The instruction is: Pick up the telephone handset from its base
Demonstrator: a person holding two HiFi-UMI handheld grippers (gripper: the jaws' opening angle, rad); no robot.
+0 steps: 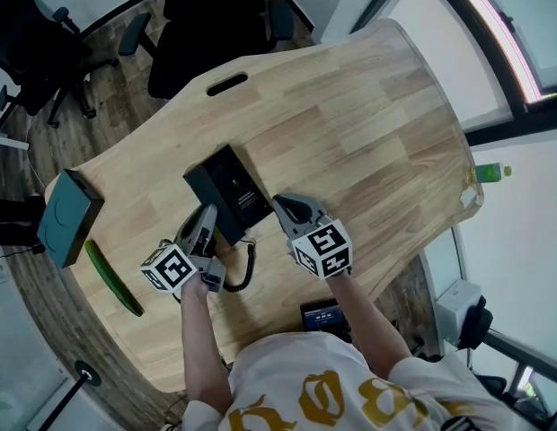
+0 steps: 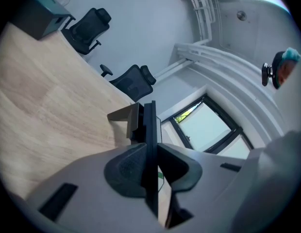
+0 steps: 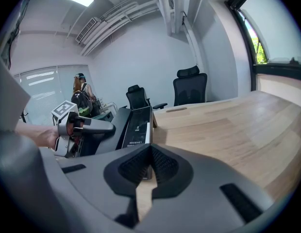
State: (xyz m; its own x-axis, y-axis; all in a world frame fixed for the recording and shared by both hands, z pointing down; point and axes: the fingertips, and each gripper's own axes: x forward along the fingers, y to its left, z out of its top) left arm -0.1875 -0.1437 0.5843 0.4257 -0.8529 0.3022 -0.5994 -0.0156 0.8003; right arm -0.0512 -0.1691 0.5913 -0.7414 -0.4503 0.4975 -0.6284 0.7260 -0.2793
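Locate the telephone base (image 1: 235, 187) at centre frame in the head view, on the wooden table (image 1: 368, 124). Find the left gripper (image 1: 207, 218) at the lower-left edge of that base, just below centre. Confirm in the left gripper view a firm clamp on a thin black slab running up mid-frame; read it, by judgement, as the telephone handset (image 2: 149, 123) seen edge-on. Note the coiled cord (image 1: 247, 272) looping below the base toward that gripper. Read the right gripper (image 3: 150, 152) as closed tip to tip and empty, parked just beside the lower-right corner of the base. Treat the grasp as made. Do not count the lift as done: cannot confirm any gap between handset and base in any view. Expect one step left: raise the handset clear, minding slack in the cord.
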